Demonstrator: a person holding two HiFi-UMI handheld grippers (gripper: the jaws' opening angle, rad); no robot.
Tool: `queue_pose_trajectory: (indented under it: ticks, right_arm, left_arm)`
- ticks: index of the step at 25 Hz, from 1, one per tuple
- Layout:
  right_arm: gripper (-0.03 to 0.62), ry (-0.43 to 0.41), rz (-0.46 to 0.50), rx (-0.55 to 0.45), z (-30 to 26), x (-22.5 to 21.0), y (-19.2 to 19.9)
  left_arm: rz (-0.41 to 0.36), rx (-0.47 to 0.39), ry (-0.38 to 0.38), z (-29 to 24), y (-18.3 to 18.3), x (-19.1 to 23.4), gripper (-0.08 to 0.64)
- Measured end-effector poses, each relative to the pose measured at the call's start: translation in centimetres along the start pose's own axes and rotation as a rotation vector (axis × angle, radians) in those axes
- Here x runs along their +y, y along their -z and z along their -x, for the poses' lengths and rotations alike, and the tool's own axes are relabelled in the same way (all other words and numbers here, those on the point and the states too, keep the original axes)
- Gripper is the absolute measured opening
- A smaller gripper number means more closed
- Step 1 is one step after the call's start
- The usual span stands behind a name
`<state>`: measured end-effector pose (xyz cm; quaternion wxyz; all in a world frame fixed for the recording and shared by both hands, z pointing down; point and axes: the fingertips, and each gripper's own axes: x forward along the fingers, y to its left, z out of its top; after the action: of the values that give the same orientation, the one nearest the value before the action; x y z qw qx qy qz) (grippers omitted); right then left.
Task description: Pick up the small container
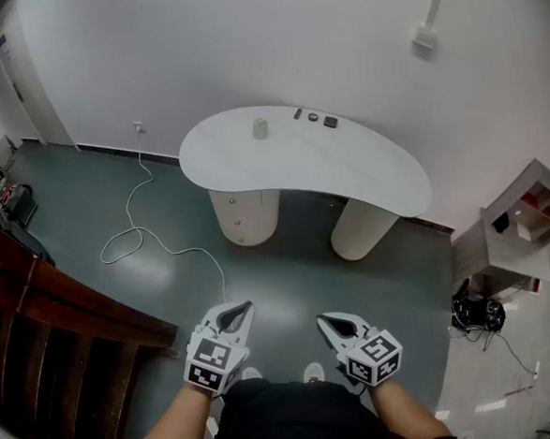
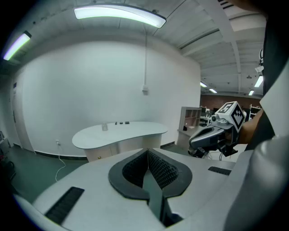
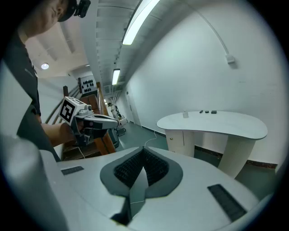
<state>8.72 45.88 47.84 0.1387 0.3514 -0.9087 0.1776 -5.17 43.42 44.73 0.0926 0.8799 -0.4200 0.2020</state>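
1. Claws are both carried low and close to the body. The left claw (image 1: 233, 316) is clenched with its ribbed pads pressed together on nothing, and the right claw (image 1: 331, 326) is likewise closed and empty. This is judged to be a carrying posture, since the approach is not yet made.
2. At the far left, dark wooden furniture (image 1: 47, 319) is seen; that side is closed off by its edge.
3. A white cable (image 1: 143, 234) is laid in loops across the green floor (image 1: 288, 269), from a wall socket toward the feet. It is judged a snag risk if the path is taken to the left.
4. The small container (image 1: 260, 128) is stood upright on the white tabletop (image 1: 366, 175), near the far edge and left of centre, well apart from both claws. Bare surface is left all round it, so open jaws can be brought in from either side.
5. Three small dark items (image 1: 313, 117) are set in a row to its right, near but not touching it.
6. The tabletop's curved near edge is carried on two round pedestals (image 1: 245, 216); open floor is left in front for stepping close.
7. At the right, a shelf unit (image 1: 525, 229) and tangled cables (image 1: 479, 314) are kept clear of the direct route.
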Motion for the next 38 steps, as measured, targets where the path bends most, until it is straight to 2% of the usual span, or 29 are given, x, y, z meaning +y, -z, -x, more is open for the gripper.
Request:
queue_pose_trajectory:
  ticks: [11, 20, 28, 32, 38]
  right_arm:
    - [-0.005, 0.002, -0.005, -0.001, -1.5, 0.5, -0.4]
    - [-0.005, -0.02, 0.0, -0.01, -3.7, 3.0, -1.4]
    - [-0.005, 0.05, -0.023, -0.008, -5.6, 5.3, -0.4]
    - [-0.005, 0.054, -0.029, 0.027, -6.1, 6.0, 0.5]
    - [-0.005, 0.075, -0.043, 0.024, -7.4, 4.0, -0.4]
  left_arm:
    - [-0.006, 0.003, 0.008, 0.2, 0.2, 1.3, 0.017]
    - [0.006, 0.021, 0.007, 1.7, 1.7, 3.9, 0.017]
    - [-0.021, 0.01, 0.055, 4.0, 3.2, 6.0, 0.017]
    - [-0.01, 0.016, 0.065, 3.9, 4.0, 6.9, 0.017]
    - [-0.016, 0.017, 0.089, 2.0, 3.5, 7.6, 0.017]
